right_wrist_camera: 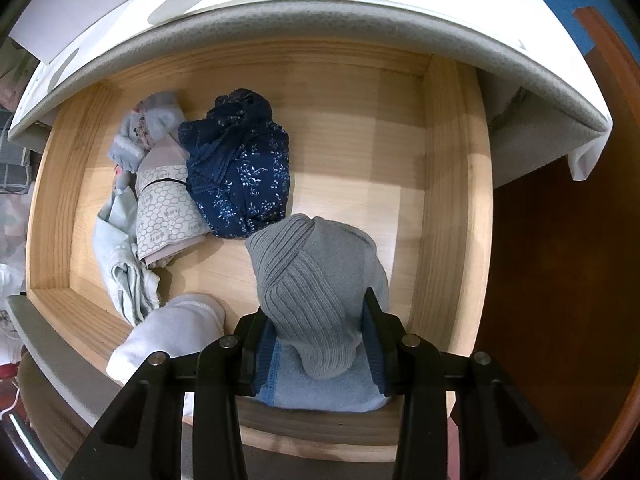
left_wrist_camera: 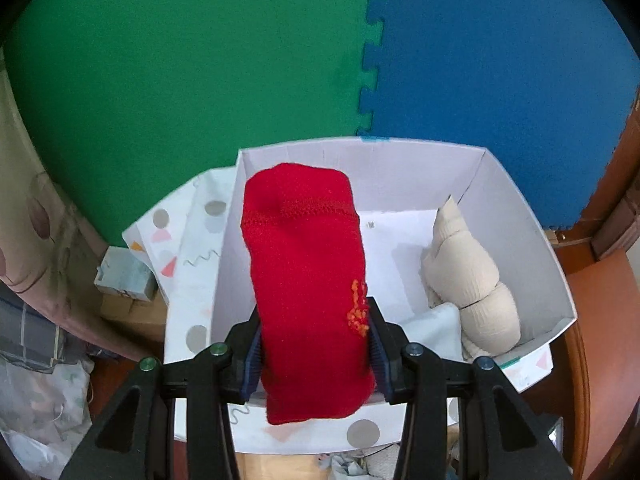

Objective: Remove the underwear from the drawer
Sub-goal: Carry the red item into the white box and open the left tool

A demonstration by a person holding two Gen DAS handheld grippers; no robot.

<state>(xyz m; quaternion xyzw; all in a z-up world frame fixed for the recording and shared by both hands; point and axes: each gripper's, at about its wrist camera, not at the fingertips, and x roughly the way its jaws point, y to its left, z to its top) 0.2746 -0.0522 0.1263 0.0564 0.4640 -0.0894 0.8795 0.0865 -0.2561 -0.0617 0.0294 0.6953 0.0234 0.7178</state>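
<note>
In the left wrist view my left gripper (left_wrist_camera: 316, 344) is shut on a folded red knit garment (left_wrist_camera: 304, 264) and holds it over the left part of a white cardboard box (left_wrist_camera: 532, 240). A rolled beige garment (left_wrist_camera: 468, 276) lies in that box at the right. In the right wrist view my right gripper (right_wrist_camera: 318, 344) points down into an open wooden drawer (right_wrist_camera: 452, 208), shut on a grey ribbed knit piece (right_wrist_camera: 316, 280) with light blue cloth under it. A navy flowered garment (right_wrist_camera: 240, 168), a honeycomb-print folded piece (right_wrist_camera: 168, 208) and a pale blue piece (right_wrist_camera: 120, 268) lie at the drawer's left.
A green (left_wrist_camera: 180, 80) and blue foam mat (left_wrist_camera: 500, 72) covers the floor behind the box. A spotted white cloth (left_wrist_camera: 192, 248) drapes the surface under the box. A white rolled sock (right_wrist_camera: 172, 332) lies at the drawer's front. Brown wooden furniture (right_wrist_camera: 560, 280) stands to the drawer's right.
</note>
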